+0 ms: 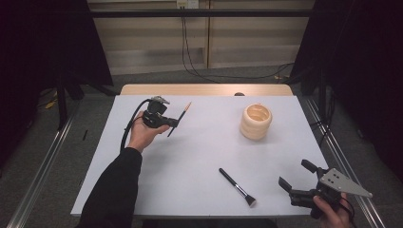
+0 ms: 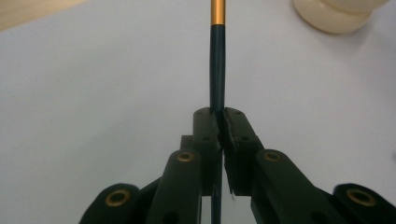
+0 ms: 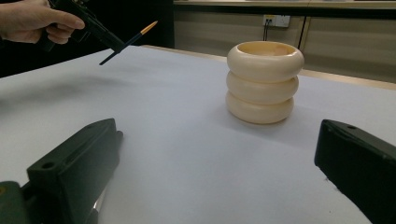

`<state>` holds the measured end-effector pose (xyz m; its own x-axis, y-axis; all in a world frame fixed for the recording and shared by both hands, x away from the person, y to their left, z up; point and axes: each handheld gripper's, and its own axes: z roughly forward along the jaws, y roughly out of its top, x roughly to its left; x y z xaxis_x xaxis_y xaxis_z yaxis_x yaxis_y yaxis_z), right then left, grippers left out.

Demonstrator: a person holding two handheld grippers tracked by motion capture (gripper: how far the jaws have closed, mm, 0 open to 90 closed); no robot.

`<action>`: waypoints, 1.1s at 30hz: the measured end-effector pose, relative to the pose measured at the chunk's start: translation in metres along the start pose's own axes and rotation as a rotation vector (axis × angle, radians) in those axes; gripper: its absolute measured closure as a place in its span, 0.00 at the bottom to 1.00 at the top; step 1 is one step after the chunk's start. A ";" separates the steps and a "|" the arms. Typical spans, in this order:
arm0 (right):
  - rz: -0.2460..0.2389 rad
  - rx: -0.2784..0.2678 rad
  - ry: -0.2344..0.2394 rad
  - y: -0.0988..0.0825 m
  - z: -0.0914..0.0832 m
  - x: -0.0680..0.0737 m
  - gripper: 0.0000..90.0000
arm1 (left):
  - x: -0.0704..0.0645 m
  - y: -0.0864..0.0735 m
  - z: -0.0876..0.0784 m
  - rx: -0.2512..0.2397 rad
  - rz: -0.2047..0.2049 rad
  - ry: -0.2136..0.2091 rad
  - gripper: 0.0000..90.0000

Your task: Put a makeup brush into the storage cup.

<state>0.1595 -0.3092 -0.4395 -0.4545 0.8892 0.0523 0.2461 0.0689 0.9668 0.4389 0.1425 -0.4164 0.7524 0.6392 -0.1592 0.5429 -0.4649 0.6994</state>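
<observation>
At the left of the high view, the left gripper is held above the white table, its jaws pressed together on the dark handle of a thin brush with a gold band, which sticks out slantwise from them, tip up and toward the cream ribbed holder. A second, black brush lies flat on the table near the front edge, between the two hands. At the right, the right gripper has its jaws spread wide with nothing between them, and no writing can be read on any of these things.
</observation>
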 end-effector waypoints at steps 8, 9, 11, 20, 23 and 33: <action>0.001 -0.001 -0.001 0.000 0.000 0.000 0.00 | -0.001 -0.004 -0.006 -0.093 -0.004 0.013 0.94; 0.000 -0.001 0.000 0.000 0.000 0.000 0.00 | -0.002 -0.004 -0.006 -0.114 -0.003 0.018 0.94; -0.001 -0.004 0.001 0.000 0.000 0.000 0.00 | -0.002 -0.004 -0.009 -0.135 -0.003 0.007 0.94; 0.001 -0.003 0.001 0.000 0.000 0.000 0.00 | -0.005 -0.010 -0.011 -0.232 0.014 0.008 0.94; 0.002 -0.003 -0.001 0.000 0.000 0.000 0.00 | -0.005 -0.010 -0.013 -0.267 0.000 0.005 0.94; 0.003 -0.005 -0.003 0.000 0.000 0.000 0.00 | -0.005 -0.013 -0.014 -0.329 0.001 0.003 0.94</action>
<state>0.1595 -0.3089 -0.4394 -0.4516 0.8905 0.0544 0.2430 0.0641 0.9679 0.4223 0.1541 -0.4150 0.7517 0.6406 -0.1570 0.3923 -0.2429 0.8872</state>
